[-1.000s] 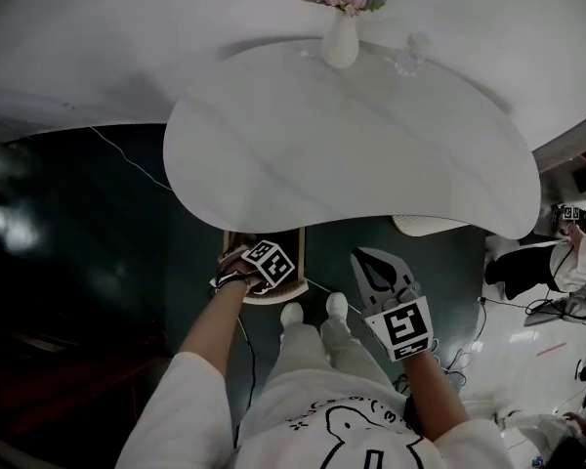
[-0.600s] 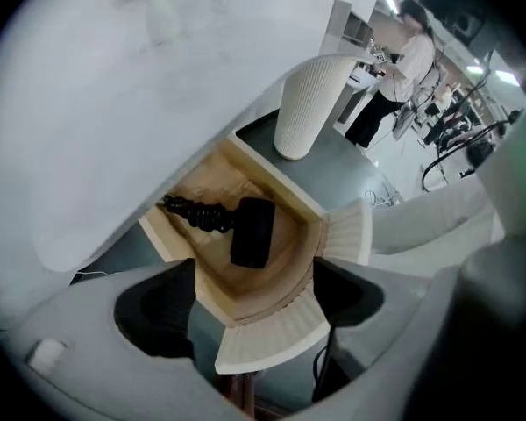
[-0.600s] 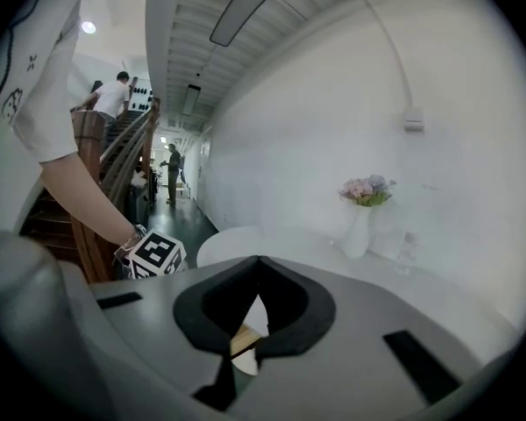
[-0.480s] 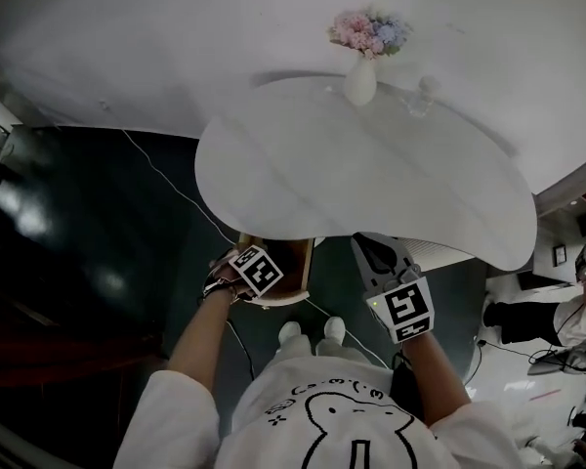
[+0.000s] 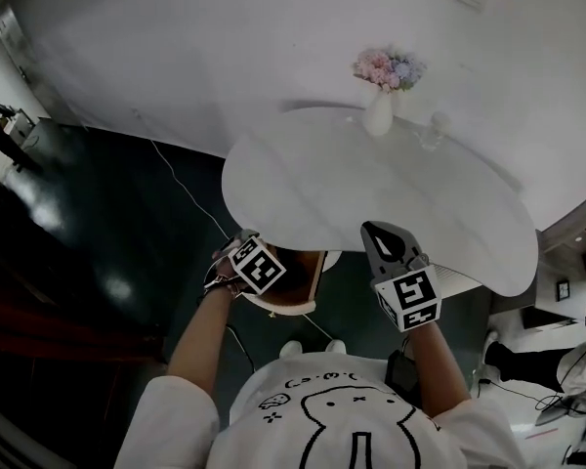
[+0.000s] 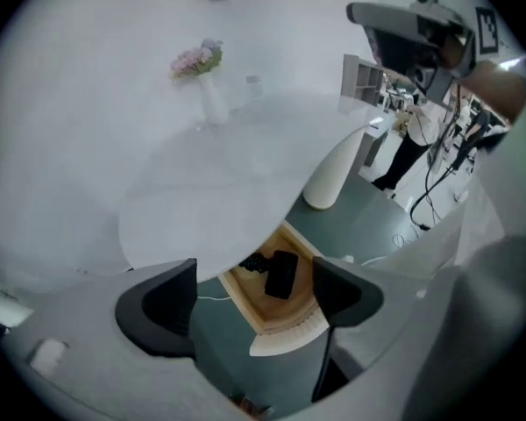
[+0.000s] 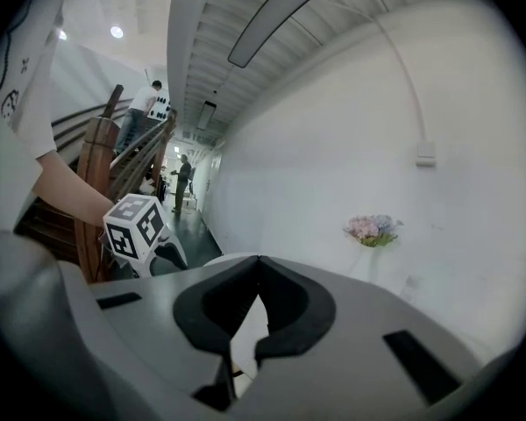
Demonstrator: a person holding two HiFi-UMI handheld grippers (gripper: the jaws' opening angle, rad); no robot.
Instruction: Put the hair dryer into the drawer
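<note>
Left gripper: jaws stood wide apart with nothing clamped, held above the open drawer at the near edge of the white table. Its own view looked straight down into the wooden interior, where the black hair dryer lay flat beside its coiled cord. The head view did not confirm this; there the marker cube covered the drawer's left part and the interior was too dark to read.

Right gripper: jaw tips were together, empty, raised over the table's near right edge (well clear of the drawer). Its view alone showed a staircase with people on it, to the left.

A vase of flowers stood at the table's far side, with a clear glass just to its right.
</note>
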